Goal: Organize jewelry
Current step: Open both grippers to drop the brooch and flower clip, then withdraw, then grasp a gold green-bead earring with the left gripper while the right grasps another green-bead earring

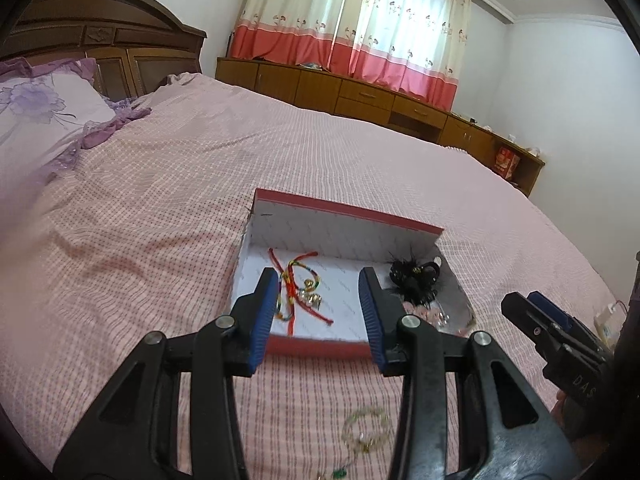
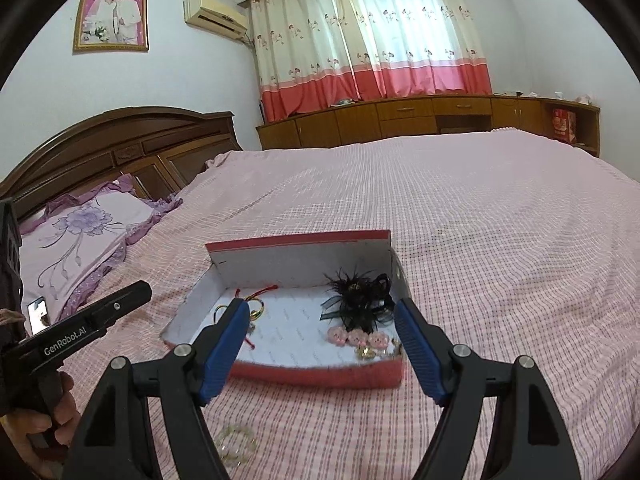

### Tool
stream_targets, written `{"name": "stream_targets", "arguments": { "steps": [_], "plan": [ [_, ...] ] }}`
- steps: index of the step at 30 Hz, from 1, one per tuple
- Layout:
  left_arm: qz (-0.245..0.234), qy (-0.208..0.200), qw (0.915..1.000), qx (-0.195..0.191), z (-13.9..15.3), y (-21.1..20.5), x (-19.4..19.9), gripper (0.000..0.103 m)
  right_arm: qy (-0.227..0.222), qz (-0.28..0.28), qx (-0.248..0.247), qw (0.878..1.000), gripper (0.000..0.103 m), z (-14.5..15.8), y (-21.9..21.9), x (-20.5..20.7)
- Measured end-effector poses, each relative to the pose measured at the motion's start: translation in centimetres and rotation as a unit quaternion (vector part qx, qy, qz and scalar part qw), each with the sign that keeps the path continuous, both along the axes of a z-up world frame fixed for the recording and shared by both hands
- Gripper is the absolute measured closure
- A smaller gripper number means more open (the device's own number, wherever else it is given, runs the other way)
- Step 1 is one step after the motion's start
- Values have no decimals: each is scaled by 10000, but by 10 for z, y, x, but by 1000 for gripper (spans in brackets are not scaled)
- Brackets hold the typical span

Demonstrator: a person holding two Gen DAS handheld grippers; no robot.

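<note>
Box: a shallow red box [image 2: 320, 376] with a white lining lies on the pink checked bedspread [image 2: 480, 220], its far wall standing up; both tongs are on its near side.
Already in the box, left part: red and multicoloured cord bracelets [image 1: 298, 292] with small gold charms lie loose on the lining.
Already in the box, right part: a black feathered hair piece [image 2: 358, 300] lies toward the far right corner; near it, three small pink flower pieces [image 2: 357, 337] and some gold bits lie along the near right edge.
Still outside: a pale beaded bracelet [image 1: 366, 430] lies on the bedspread near the box's near wall, apart from it, below and between the left tong's arms. A little green shows at the bottom edge of the left view; I cannot tell what it is.
Left gripper [image 1: 318, 312]: partly spread, nothing between the blue pads, held above the bedspread and aimed at the box.
Right gripper [image 2: 320, 344]: spread wide, empty, also aimed at the box from the near side.
Progress, as I judge it: most pieces appear to be in the box, roughly sorted cords left and hair pieces right; the beaded bracelet looks like the main thing left.
Next, likely: one tong would have to drop to the bracelet, pinch a strand and carry it over the near wall.
Risk: the loose beads may slip from the pads.
</note>
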State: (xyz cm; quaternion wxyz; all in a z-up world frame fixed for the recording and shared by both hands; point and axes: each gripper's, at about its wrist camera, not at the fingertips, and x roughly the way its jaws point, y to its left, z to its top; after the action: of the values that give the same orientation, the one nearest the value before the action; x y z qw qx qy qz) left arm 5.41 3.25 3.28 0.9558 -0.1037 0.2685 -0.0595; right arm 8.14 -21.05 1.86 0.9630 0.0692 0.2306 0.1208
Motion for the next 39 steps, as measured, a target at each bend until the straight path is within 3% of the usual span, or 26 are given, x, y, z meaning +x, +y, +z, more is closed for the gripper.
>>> {"name": "stream_targets", "arguments": {
  "steps": [10, 19, 39],
  "plan": [
    [-112, 121, 9998, 84, -4, 2, -39, 69, 73, 17, 3, 10000, 26, -2, -3, -49],
    [-208, 478, 9985, 136, -28, 2, -66, 69, 80, 10, -62, 9999, 26, -6, -2, -78],
    [-582, 1350, 9888, 241, -90, -24, -73, 70, 438, 88, -159, 9989, 26, -39, 1, -103]
  ]
}}
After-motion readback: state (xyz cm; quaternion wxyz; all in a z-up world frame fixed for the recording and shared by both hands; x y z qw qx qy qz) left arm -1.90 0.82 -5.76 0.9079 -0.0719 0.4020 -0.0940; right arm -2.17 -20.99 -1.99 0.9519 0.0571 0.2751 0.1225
